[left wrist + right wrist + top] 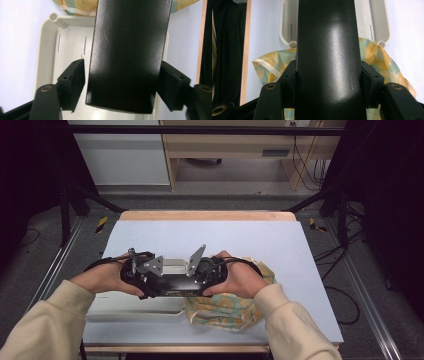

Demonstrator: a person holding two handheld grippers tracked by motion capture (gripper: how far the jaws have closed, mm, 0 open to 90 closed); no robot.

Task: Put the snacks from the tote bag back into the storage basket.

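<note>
A long glossy black panel [172, 289] hangs level between my two grippers, above a white plastic tray [130, 312]. My right gripper [194, 284] comes in from the right and is shut on the panel's end; in the right gripper view [327, 82] both pads press flat on the panel [327, 55]. My left gripper [156, 285] faces it from the left. In the left gripper view [122, 82] the panel [125, 55] lies between the jaws, with a thin strip of tray [47, 37] showing between the left pad [75, 82] and the panel's edge.
A yellow and green patterned cloth [225, 312] lies crumpled on the pale table [260, 240] beside the tray's right end, partly under my right hand. The cloth [269, 67] reaches the tray's rim [384, 22]. The table's wooden front edge is close to my forearms.
</note>
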